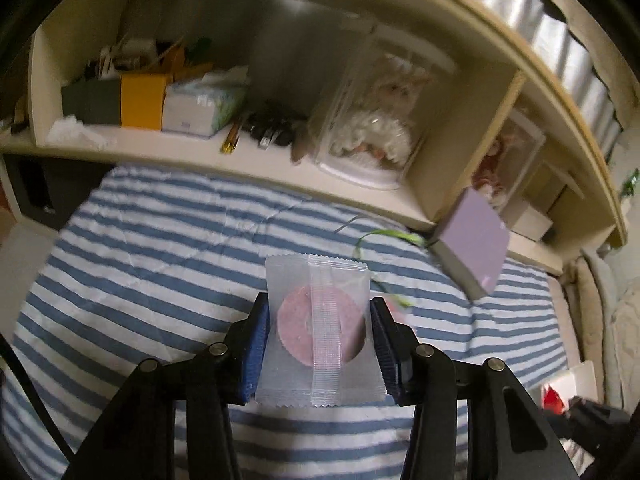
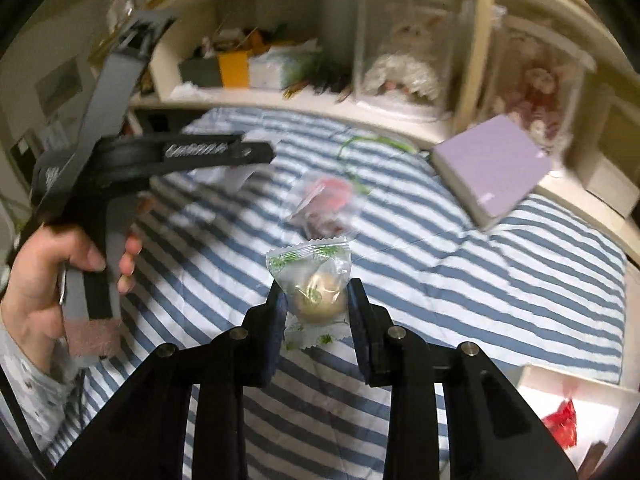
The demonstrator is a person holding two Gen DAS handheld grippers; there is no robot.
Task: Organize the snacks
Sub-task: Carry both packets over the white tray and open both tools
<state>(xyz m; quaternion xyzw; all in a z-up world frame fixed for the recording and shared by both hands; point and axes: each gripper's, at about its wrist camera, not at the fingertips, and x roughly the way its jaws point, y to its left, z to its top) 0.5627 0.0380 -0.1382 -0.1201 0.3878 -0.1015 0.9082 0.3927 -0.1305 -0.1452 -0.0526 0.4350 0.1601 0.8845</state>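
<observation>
Left hand-held gripper (image 1: pixel 318 344) clenched on a clear packet with a pink round wafer (image 1: pixel 318 328), held above the blue-and-white striped bed (image 1: pixel 160 240). Right hand-held gripper (image 2: pixel 318 304) clenched on a clear green-printed wrapper holding a tan round sweet (image 2: pixel 318 296), also above the bed. Clear bag of red snacks (image 2: pixel 326 204) lies on the bed, blurred. Lilac box (image 2: pixel 494 164) leans on the shelf edge. White box (image 2: pixel 568 408) at lower right holds a red wrapped piece (image 2: pixel 562 422). Clear cases on the shelf (image 1: pixel 280 168) each hold a doll (image 1: pixel 380 120).
</observation>
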